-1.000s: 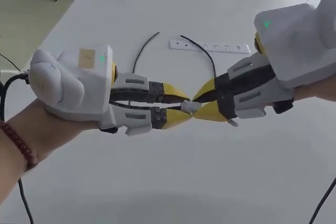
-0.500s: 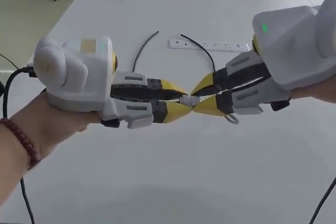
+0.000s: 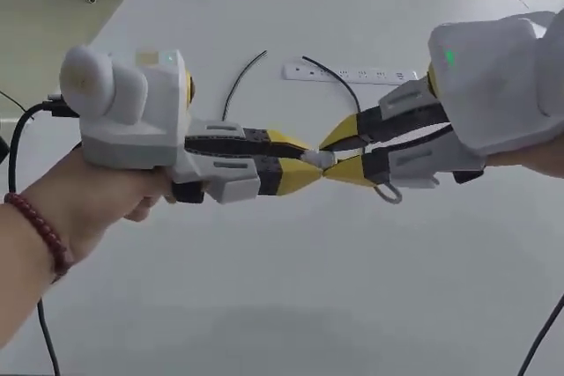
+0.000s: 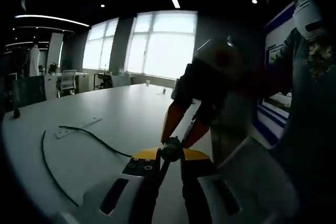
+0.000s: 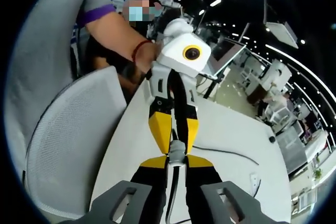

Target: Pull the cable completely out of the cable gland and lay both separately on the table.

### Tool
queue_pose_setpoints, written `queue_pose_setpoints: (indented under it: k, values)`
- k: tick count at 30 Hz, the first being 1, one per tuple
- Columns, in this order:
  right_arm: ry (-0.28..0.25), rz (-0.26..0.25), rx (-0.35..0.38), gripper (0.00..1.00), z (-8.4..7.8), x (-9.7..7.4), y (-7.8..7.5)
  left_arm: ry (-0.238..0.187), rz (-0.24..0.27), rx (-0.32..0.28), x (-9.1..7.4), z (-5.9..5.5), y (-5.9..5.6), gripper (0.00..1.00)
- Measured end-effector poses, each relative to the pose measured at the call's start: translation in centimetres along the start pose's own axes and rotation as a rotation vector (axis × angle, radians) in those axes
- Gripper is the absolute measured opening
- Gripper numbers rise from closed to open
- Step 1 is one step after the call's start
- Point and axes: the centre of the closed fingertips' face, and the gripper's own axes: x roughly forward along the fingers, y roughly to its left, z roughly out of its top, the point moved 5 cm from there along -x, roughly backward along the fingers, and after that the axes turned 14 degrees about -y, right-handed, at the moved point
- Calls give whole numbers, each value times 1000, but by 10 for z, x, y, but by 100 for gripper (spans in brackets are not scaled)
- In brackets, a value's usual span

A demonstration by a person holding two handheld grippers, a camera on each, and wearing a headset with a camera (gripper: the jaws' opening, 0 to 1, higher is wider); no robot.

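Yellow jaw tips are meeting nose to nose above the white table [image 3: 264,288] in the head view. At the left, the left hand [image 3: 113,206] is gripping the left gripper [image 3: 308,163]. Its jaws are pinching down to a narrow gap on the small pale cable gland [image 3: 315,158], held in the air between the two tools. Just to the right, the right gripper [image 3: 330,161] is pressing its jaws nearly together on the thin black cable [image 3: 345,88]. The cable is curving away behind it and crossing a flat white power strip [image 3: 379,79]. A second black strand [image 3: 239,80] is bending behind the left gripper, and I cannot tell whether it is the same cable.

The left gripper view is showing the gland end-on as a dark round knob, a shape the head view is not giving. The right gripper view is showing a dark line running back between its own jaws, with the gland's pale body sitting at their tips.
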Motion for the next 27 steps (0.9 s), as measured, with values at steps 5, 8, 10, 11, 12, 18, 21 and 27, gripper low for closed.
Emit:
queue_pose_setpoints:
  k: [5, 8, 10, 11, 12, 18, 21, 27]
  values:
    - [-5, -5, -23, 6, 0, 0, 0, -2, 16, -42, 1, 0, 0, 16]
    - [-8, -10, -41, 6, 1, -1, -1, -6, 21, -42, 1, 0, 0, 16]
    - [-11, -15, -53, 6, 1, -1, -1, -12, 20, -13, 1, 1, 0, 16]
    - [-11, -16, -59, 6, 2, -1, -1, -12, 22, -15, 1, 1, 0, 16]
    - [-12, -17, -65, 6, 2, -1, -1, -14, 22, -6, 1, 1, 0, 16]
    - [-14, -22, -196, 7, 2, 0, -1, -26, 37, -28, 0, 2, 0, 16]
    - [-12, -33, -206, 7, -1, 1, -2, -37, 50, -55, -1, 2, 1, 16]
    - [-33, -26, -196, 7, -3, 0, -2, -26, 50, -73, -2, 0, 0, 16]
